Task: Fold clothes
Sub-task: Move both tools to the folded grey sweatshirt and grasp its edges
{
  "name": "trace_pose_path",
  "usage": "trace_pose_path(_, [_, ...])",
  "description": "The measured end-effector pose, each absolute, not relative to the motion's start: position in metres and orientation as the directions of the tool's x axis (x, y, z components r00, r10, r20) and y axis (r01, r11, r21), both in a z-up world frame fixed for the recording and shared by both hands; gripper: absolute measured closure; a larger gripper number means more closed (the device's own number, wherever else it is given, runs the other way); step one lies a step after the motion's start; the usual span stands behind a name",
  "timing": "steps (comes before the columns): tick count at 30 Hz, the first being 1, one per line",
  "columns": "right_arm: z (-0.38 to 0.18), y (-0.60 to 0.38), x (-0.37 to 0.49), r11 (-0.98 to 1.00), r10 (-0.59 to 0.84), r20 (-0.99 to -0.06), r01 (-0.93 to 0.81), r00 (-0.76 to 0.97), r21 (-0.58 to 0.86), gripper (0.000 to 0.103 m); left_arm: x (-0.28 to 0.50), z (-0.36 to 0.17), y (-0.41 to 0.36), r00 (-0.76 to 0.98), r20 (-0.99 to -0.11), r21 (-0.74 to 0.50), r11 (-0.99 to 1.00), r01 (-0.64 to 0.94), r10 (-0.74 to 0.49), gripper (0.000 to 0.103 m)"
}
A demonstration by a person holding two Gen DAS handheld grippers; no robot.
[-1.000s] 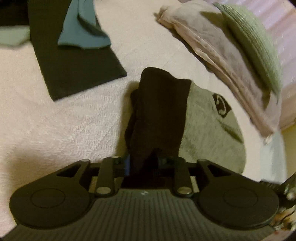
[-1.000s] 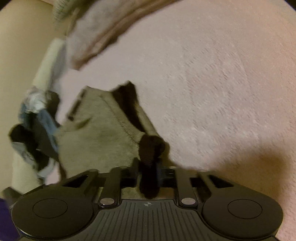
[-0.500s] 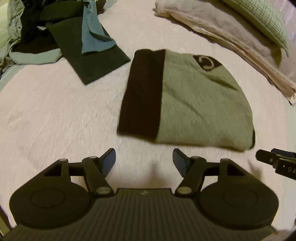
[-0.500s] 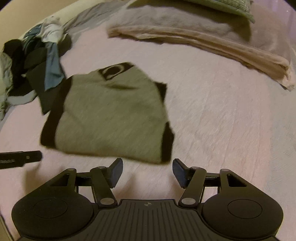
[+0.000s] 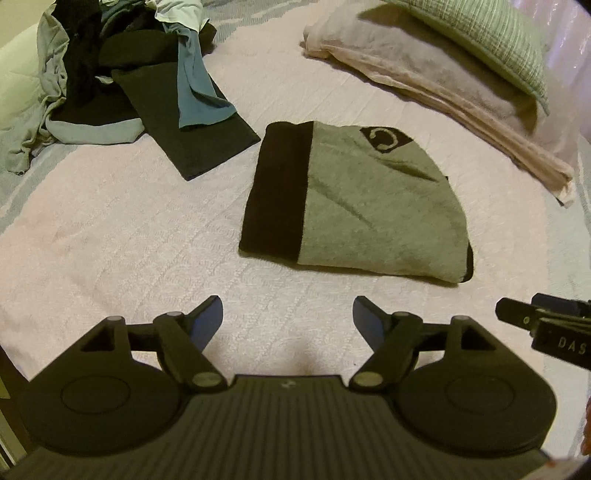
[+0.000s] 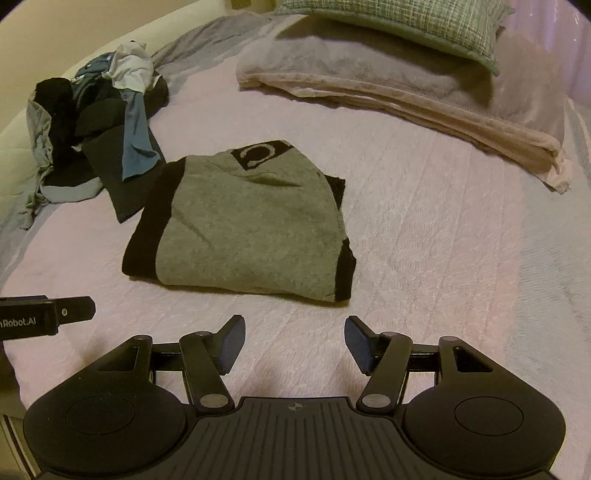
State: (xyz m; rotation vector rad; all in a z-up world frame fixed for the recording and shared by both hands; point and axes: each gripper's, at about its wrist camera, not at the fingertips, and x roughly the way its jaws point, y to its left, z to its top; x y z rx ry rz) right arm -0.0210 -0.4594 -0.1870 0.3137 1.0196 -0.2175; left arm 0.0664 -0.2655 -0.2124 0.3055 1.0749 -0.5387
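A grey garment with black edges and a black logo patch (image 5: 373, 206) (image 6: 251, 225) lies folded into a flat rectangle on the pale pink bedspread (image 5: 129, 229) (image 6: 424, 240). My left gripper (image 5: 288, 317) hovers open just in front of it, nothing between its fingers. My right gripper (image 6: 294, 341) is open too, a short way in front of the garment's near edge. In the left wrist view the right tool's tip pokes in at the right edge; the right wrist view has the left tool's tip at its left edge.
A heap of unfolded clothes (image 5: 110, 74) (image 6: 92, 129), black, grey and blue, sits at the back left, with a dark piece trailing toward the folded garment. A folded beige blanket (image 5: 424, 74) (image 6: 388, 85) and a green pillow (image 5: 487, 33) (image 6: 399, 22) lie at the back right.
Both grippers were shut on the garment's black edge a second ago. They have let go, opened and drawn back toward me. The garment now rests folded on the bed.
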Motion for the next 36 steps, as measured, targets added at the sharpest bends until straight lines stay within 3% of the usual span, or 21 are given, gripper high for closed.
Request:
trace_pose_path(22, [-0.191, -0.468, -0.023, 0.931, 0.013, -0.859, 0.307, 0.512, 0.197, 0.046, 0.067, -0.218, -0.271, 0.341, -0.899, -0.029, 0.815, 0.579, -0.274, 0.027])
trace_pose_path(27, [-0.209, -0.499, -0.017, 0.920, -0.042, -0.866, 0.357, 0.499, 0.160, 0.045, 0.102, -0.231, -0.255, 0.362, -0.871, -0.070, 0.814, 0.576, -0.331, 0.023])
trace_pose_path(29, [-0.219, -0.518, -0.010, 0.911, -0.039, -0.861, 0.371, 0.507, 0.177, 0.039, 0.126, -0.242, -0.250, 0.373, -0.859, -0.078, 0.810, 0.581, -0.350, 0.022])
trace_pose_path(33, [-0.243, -0.549, 0.012, 0.878, 0.054, -0.844, 0.377, 0.533, 0.295, 0.028, 0.181, -0.273, -0.248, 0.317, -0.852, -0.183, 0.804, 0.565, -0.417, 0.022])
trace_pose_path(36, [-0.256, -0.565, 0.034, 0.849, 0.129, -0.803, 0.354, 0.582, 0.393, 0.025, 0.218, -0.299, -0.254, 0.206, -0.837, -0.340, 0.775, 0.532, -0.508, 0.022])
